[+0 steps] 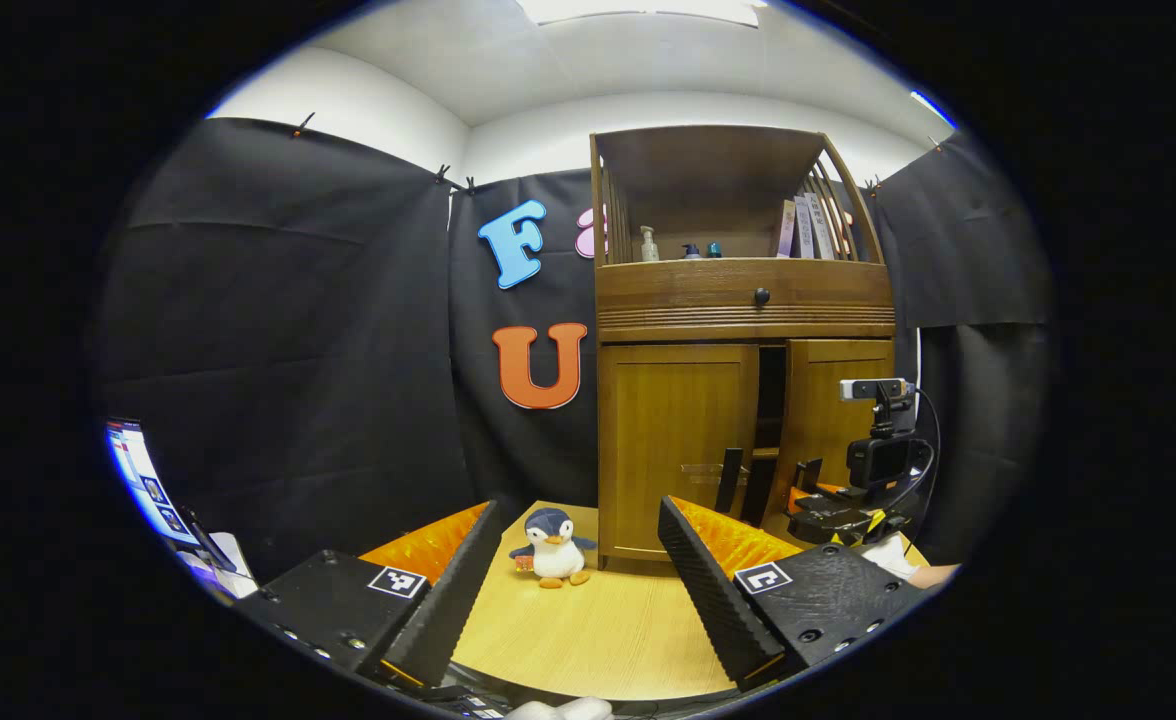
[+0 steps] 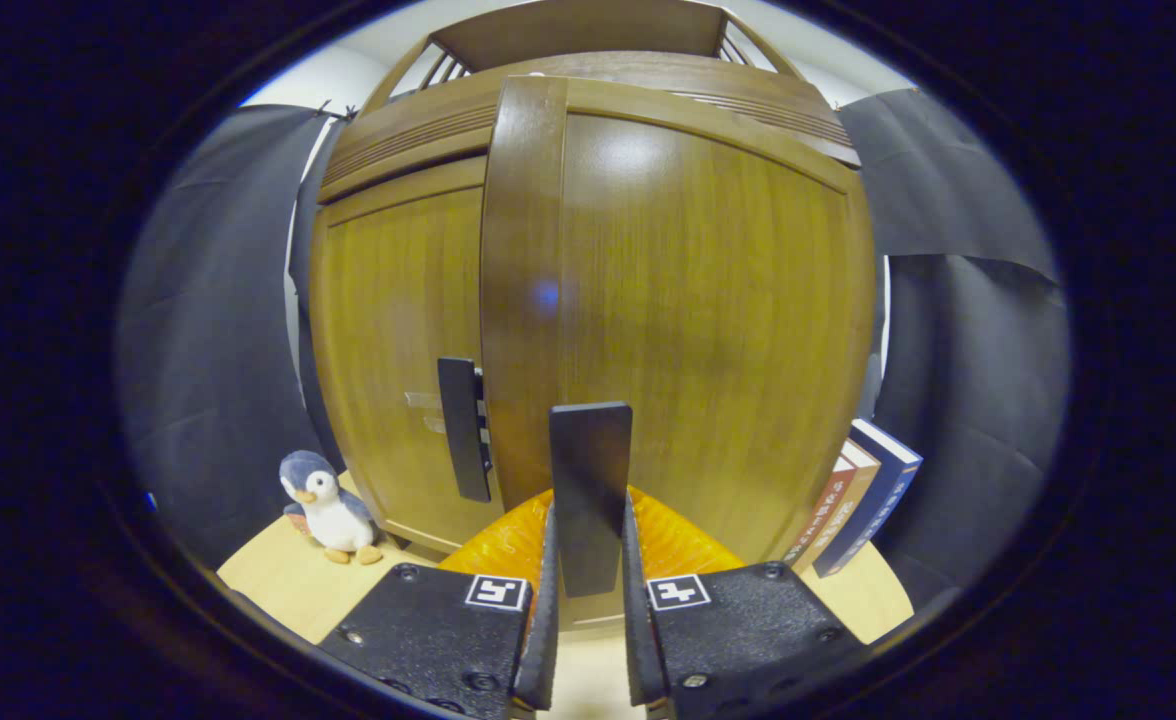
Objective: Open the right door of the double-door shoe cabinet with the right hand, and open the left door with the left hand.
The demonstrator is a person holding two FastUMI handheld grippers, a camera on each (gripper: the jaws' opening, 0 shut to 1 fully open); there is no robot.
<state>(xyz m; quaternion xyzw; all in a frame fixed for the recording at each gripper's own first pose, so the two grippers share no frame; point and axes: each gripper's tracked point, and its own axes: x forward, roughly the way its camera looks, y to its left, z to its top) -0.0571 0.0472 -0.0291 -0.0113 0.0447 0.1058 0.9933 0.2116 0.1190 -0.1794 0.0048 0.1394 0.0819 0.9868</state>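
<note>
The wooden shoe cabinet (image 1: 743, 310) stands on the table. In the right gripper view my right gripper (image 2: 590, 540) is shut on the black vertical handle (image 2: 590, 450) of the right door (image 2: 708, 300), which stands slightly ajar. The left door (image 2: 398, 320) is flat and closed, and its black handle (image 2: 463, 430) is free. In the left gripper view my left gripper (image 1: 578, 505) is open and empty, well short of the closed left door (image 1: 673, 450). The right gripper (image 1: 798, 485) shows there at the ajar right door (image 1: 838, 410), with a dark gap between the doors.
A plush penguin (image 1: 551, 548) sits on the wooden table (image 1: 598, 630) by the cabinet's left front corner. Books (image 2: 863, 500) lean against the cabinet's right side. Bottles (image 1: 648, 243) and books stand on the upper shelf. A drawer knob (image 1: 761, 296) sits above the doors. A screen (image 1: 143, 480) is at far left.
</note>
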